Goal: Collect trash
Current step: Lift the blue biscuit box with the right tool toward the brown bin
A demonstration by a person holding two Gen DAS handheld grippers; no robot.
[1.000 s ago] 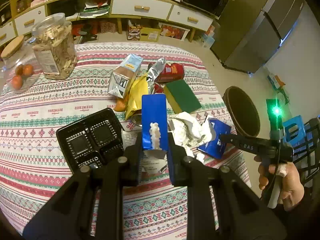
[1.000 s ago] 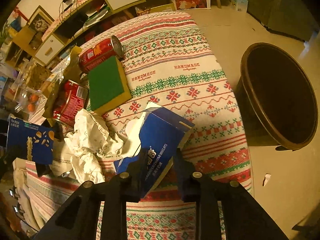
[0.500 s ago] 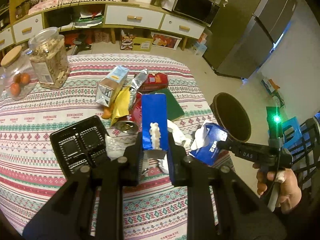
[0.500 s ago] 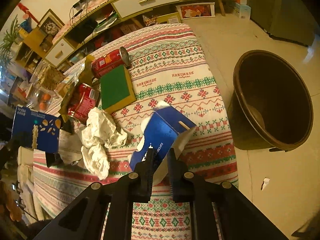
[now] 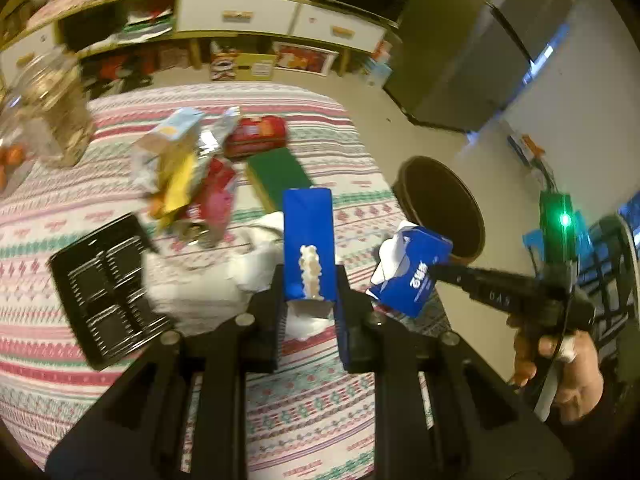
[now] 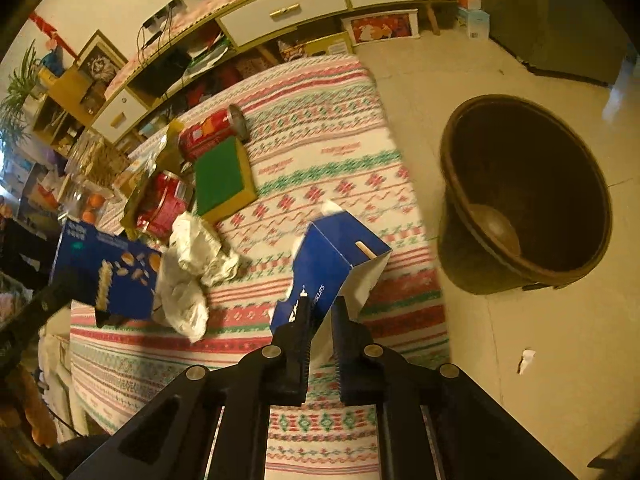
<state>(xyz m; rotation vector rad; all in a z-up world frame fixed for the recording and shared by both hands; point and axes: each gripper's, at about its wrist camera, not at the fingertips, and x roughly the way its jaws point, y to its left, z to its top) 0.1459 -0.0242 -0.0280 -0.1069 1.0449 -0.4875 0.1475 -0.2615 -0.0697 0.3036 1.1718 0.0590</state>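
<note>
Clamping only a corner, the right gripper [image 6: 320, 316] may drop its box [image 6: 336, 264] short of the bin [image 6: 524, 188], frame right; left gripper [image 5: 308, 280] jaws clamp another box [image 5: 308, 232].

Blue boxes [image 5: 308, 220], green sponge [image 6: 220, 178], red-green patterned tablecloth [image 6: 320, 152], brown bin [image 6: 524, 196].

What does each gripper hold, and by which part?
Left gripper: upright blue box, by its lower sides. Right gripper: opened blue biscuit box, by a bottom edge.
</note>
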